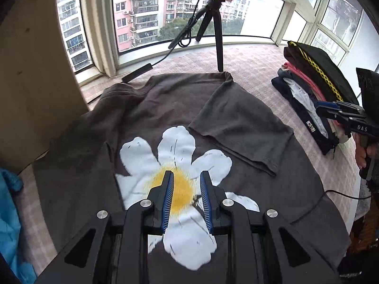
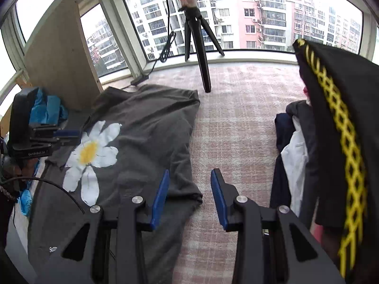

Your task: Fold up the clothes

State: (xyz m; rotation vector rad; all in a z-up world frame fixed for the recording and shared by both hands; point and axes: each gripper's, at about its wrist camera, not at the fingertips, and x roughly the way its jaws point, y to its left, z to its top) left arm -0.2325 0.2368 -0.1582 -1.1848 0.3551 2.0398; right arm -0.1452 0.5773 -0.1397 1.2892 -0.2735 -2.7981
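Nearest in the left wrist view, the left gripper [image 1: 186, 185] hangs over the yellow centre of the daisy print [image 1: 175, 177]. Its jaws stand a little apart and no cloth is between them. In the right wrist view the right gripper [image 2: 189, 184] has its jaws apart too, with nothing held, above the right edge of the shirt and the bare checked cover.

The dark grey T-shirt [image 1: 165, 108] lies flat on the bench [image 2: 236, 118], with its print up. The right sleeve [image 1: 239, 127] is already folded in over the body. On the left side the cloth looks only partly turned in, I think, so the folding seems to be at an early or middle step. The next move probably calls for each gripper to go to a free edge, for example the left side or the near hem, and to pinch the cloth there.

There is a strip of open cover between the right edge of the shirt and the stack of folded clothes [image 1: 315, 94], enough for the right gripper to work. On the left, a wooden board [image 1: 35, 82] stands near the shirt, so room is tighter. Farther away, one tripod [image 2: 199, 42] leg stands just beside the far edge of the shirt, and a cable [image 1: 151, 65] lies near the far left corner. The window is behind them.
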